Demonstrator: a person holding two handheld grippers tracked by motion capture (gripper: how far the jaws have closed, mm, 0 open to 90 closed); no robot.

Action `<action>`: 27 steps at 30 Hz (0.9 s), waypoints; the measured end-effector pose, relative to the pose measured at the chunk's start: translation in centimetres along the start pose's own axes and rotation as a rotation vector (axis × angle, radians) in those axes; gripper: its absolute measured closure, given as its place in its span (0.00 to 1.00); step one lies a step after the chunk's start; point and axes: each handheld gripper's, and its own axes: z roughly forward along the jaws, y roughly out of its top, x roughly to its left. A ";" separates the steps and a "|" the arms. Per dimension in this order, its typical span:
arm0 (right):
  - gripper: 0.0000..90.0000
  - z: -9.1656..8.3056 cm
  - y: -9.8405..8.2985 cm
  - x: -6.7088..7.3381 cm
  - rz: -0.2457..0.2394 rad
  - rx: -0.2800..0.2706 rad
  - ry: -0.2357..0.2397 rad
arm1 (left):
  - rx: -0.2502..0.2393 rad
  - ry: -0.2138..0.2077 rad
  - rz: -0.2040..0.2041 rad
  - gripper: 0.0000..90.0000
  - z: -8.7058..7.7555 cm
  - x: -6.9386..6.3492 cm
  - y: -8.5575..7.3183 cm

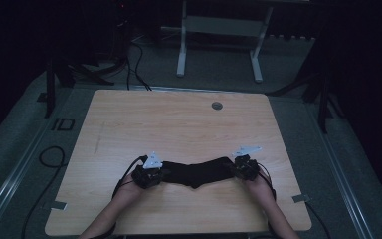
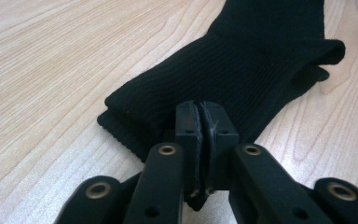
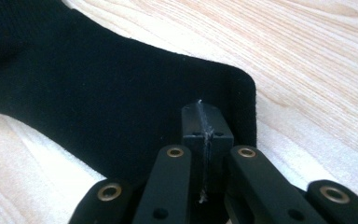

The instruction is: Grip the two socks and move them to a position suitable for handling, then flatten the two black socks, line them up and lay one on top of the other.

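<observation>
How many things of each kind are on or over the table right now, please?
Black sock: 1, lying stretched across the wooden table
Hand-held tools: 2, the left tool and the right tool, each shut on one end of the sock
Round grey grommet in the tabletop: 1
Total: 4

A light wooden table [image 1: 179, 124] carries a black sock [image 1: 199, 172] stretched lengthwise near its near edge; a small round grommet [image 1: 217, 105] sits near the far edge.
</observation>
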 end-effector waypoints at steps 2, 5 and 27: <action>0.99 0.1 0.1 0.0 0.002 0.001 -0.002 | -0.005 0.006 0.001 0.99 0.0 0.1 0.0; 0.92 0.1 0.2 -0.1 0.007 0.000 0.011 | -0.013 -0.010 -0.008 0.85 0.0 0.1 0.1; 0.14 -2.1 1.4 0.7 -0.067 -0.127 0.029 | -0.159 -0.027 -0.032 0.09 -2.4 -0.6 0.7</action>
